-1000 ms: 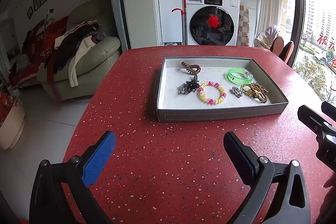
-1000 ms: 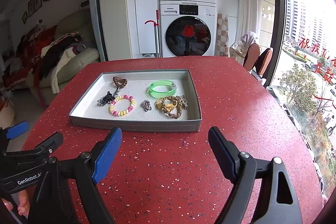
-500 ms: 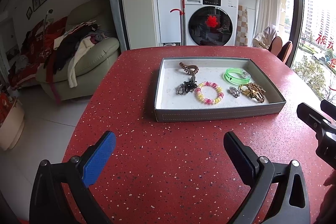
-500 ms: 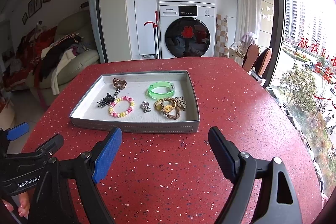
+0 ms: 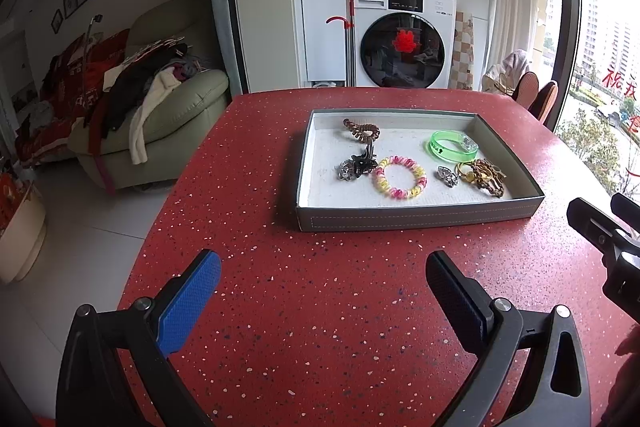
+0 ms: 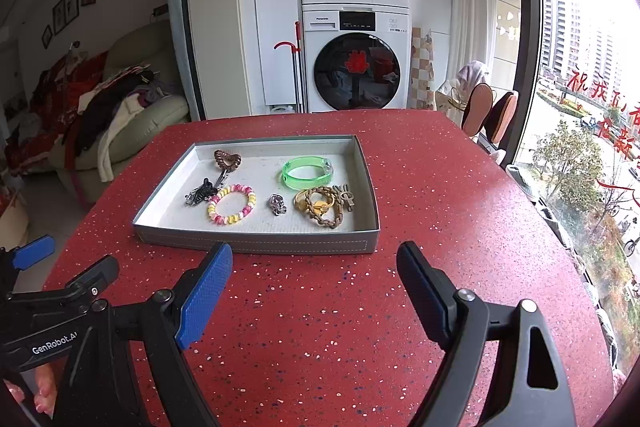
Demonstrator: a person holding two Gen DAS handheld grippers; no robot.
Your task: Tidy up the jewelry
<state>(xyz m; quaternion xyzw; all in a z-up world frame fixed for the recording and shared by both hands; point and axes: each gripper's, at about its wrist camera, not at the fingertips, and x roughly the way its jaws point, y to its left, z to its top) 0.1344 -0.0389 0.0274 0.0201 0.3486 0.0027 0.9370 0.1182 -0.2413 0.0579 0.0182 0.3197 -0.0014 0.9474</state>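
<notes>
Jaws wide and empty on both the left gripper (image 5: 322,277) and right gripper (image 6: 314,269), each hovering just short of the jewelry tray (image 6: 256,242).

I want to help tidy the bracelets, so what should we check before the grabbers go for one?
1. Left gripper open with nothing in it: ok.
2. Right gripper open with nothing in it: ok.
3. Tray sits flat on the red table: ok.
4. Green bracelet lies alone, easy to reach: ok.
5. Pink and yellow bracelet free of the black clip: cannot tell, they lie very close.
6. Gold chain pile untangled: not ok, pieces overlap.
</notes>
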